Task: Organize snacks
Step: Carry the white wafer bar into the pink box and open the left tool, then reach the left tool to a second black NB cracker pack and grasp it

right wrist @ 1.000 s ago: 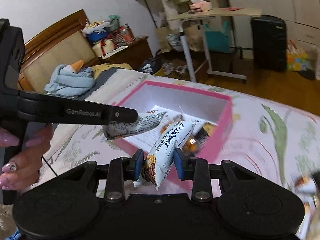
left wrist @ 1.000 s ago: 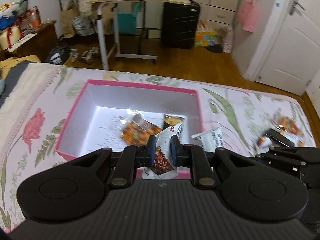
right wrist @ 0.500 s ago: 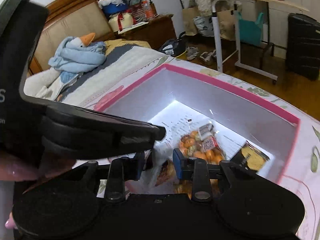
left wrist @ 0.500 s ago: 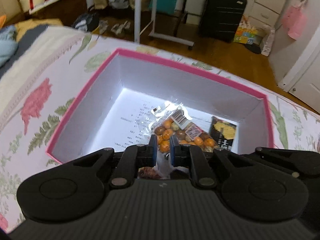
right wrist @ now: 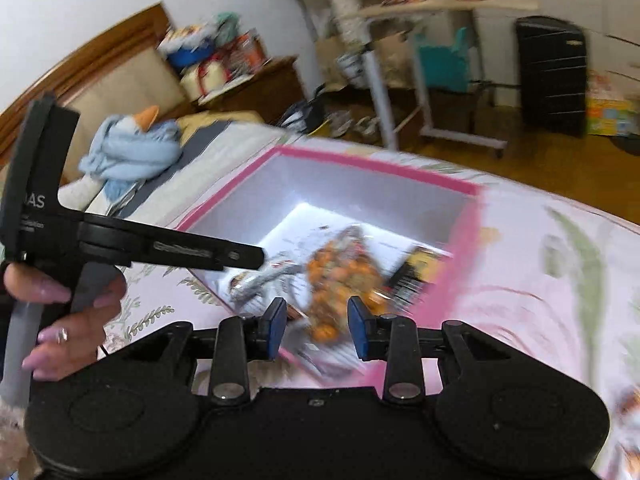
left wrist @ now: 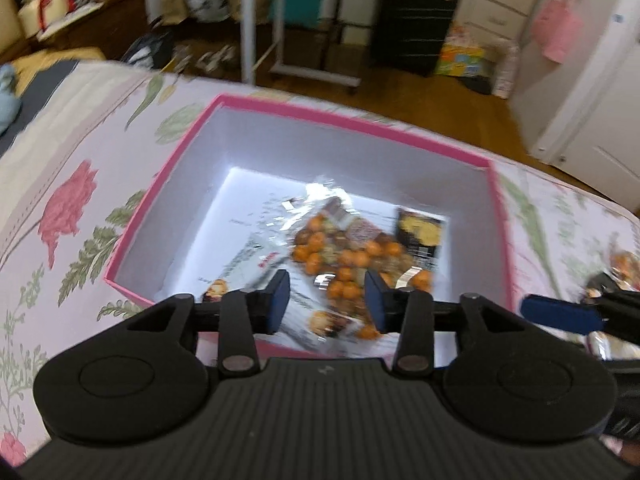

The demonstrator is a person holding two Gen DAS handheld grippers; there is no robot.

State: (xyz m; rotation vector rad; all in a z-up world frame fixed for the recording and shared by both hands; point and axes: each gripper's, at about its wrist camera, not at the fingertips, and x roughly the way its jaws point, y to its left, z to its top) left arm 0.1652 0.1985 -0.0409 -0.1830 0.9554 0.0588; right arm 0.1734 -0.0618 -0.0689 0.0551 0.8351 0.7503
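Note:
A pink box [left wrist: 352,122] with a white inside stands on the floral bed. In it lie a clear bag of orange snacks [left wrist: 344,256], a dark packet [left wrist: 420,236] and white packets [left wrist: 256,264]. My left gripper [left wrist: 326,304] is open and empty above the box's near edge. My right gripper [right wrist: 316,328] is open and empty over the box [right wrist: 384,168], with the orange snack bag [right wrist: 340,272] just beyond its fingers. The left gripper also shows in the right wrist view [right wrist: 256,258], with a silvery white packet [right wrist: 264,276] just under its tip inside the box.
A snack packet [left wrist: 622,260] lies on the bed right of the box, near the right gripper's blue pad [left wrist: 560,316]. A blue stuffed toy [right wrist: 128,148] lies by the headboard. A rolling desk [right wrist: 436,8] and black suitcase [left wrist: 412,20] stand on the floor beyond.
Both grippers have opened and let their snack packets drop into the box. Both have pulled back a little from the box.

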